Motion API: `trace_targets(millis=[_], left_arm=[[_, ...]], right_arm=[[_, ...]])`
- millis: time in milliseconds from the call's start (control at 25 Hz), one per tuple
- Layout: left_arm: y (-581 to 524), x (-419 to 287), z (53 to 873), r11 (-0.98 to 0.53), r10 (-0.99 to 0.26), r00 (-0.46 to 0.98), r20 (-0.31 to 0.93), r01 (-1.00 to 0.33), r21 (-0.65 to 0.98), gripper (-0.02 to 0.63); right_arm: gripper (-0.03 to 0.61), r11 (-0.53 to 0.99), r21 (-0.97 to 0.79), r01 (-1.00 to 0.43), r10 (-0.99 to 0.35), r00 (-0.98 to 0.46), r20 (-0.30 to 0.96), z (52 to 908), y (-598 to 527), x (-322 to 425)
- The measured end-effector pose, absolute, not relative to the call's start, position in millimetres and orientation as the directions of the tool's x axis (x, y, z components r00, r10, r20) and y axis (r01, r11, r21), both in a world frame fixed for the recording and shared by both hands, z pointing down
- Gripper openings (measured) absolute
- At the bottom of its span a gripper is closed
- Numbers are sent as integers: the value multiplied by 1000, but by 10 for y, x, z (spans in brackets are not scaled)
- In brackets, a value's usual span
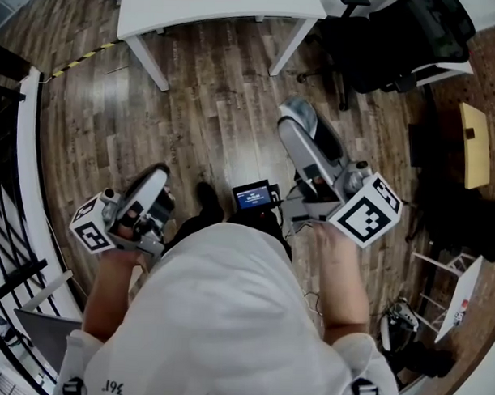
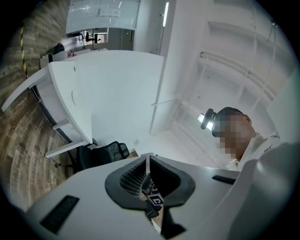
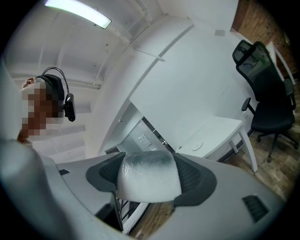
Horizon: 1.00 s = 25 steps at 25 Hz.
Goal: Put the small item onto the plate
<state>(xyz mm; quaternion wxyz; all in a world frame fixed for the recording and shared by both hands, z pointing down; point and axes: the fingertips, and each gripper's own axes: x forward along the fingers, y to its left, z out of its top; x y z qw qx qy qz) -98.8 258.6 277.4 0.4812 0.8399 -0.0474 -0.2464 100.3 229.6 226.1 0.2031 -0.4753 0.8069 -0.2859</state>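
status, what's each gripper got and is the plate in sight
Left gripper shut, empty. Right gripper shut on the small white item. No plate in view. White table ahead, black chair beside it.

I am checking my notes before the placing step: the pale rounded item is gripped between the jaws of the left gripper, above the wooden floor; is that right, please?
Not quite. The pale rounded item is gripped between the jaws of the right gripper, not the left, above the wooden floor. The right gripper view shows it; the left gripper is shut with nothing in it.
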Motion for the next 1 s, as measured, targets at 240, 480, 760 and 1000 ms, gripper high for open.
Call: trace_targets(millis=[240, 480, 760, 1000], left_arm=[[2470, -1117, 2868, -525, -369, 855, -363, 131, 841, 8], [2128, -1128, 2977, -513, -431, 852, -298, 41, 857, 9], [1541, -957, 3027, -486, -528, 804, -273, -22, 874, 11], [1001, -584, 2937, -466, -551, 771, -319, 32, 884, 11]], right_arm=[[316, 404, -642, -652, -862, -505, -29, 2300, 2119, 829], [316, 417, -664, -620, -840, -542, -22, 2461, 1667, 826], [316, 460, -667, -587, -801, -598, -27, 2529, 928, 1027], [316, 481, -664, -572, -780, -625, -27, 2549, 354, 1292]])
